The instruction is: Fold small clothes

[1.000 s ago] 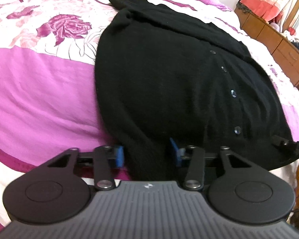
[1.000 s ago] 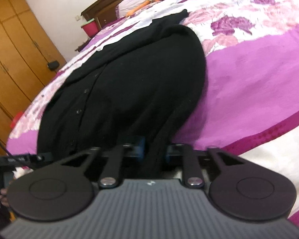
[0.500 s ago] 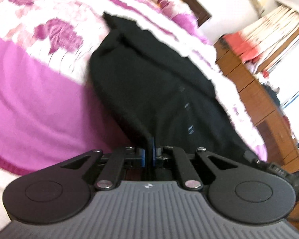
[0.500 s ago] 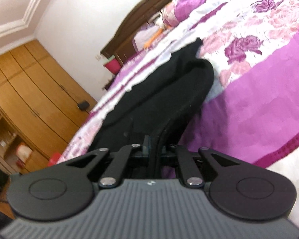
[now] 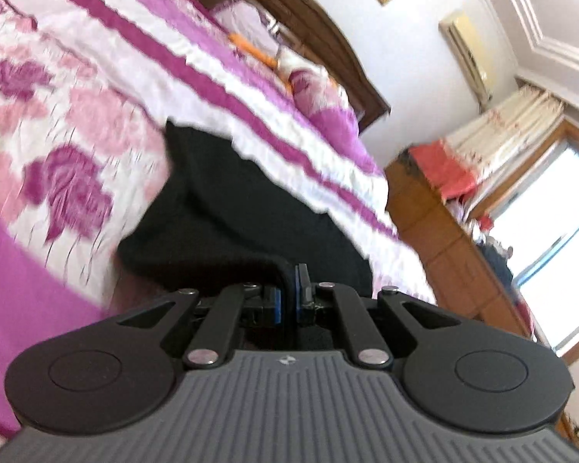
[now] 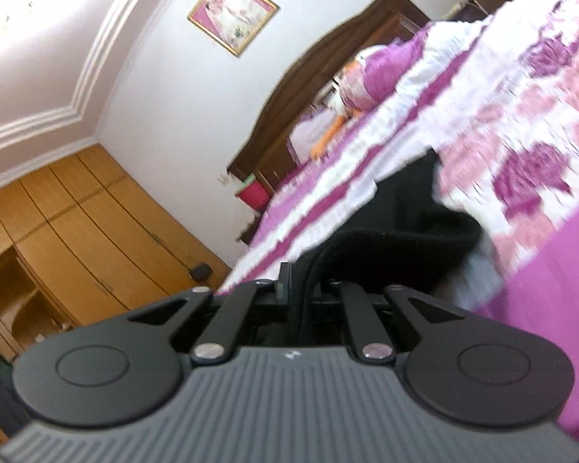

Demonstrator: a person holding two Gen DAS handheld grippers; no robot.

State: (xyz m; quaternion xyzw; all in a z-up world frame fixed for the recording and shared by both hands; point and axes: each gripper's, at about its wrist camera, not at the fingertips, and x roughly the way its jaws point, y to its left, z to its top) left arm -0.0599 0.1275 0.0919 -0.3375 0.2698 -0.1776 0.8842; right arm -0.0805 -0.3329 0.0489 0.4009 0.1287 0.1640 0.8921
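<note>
The left hand-held gripper (image 5: 289, 289) is clamped on a fold of the black cardigan (image 5: 227, 208) at lower centre of the left wrist frame; its jaws have just closed on that cloth. The right hand-held gripper (image 6: 299, 289) is likewise clamped on the cardigan's near edge (image 6: 397, 239), at lower centre of the right wrist frame. From both grippers the garment runs straight ahead, up-frame, its long axis pointing toward the wooden headboard (image 5: 312, 27); the near end hangs raised off the bed (image 5: 58, 123) while the far end lies on the purple floral bedspread. Neither hand appears nearer: each holds one near corner. The coming fold likely requires carrying the held edge forward over the far end. No legible brand or writing is visible; the framed picture (image 6: 233, 13) on the wall shows none.
</note>
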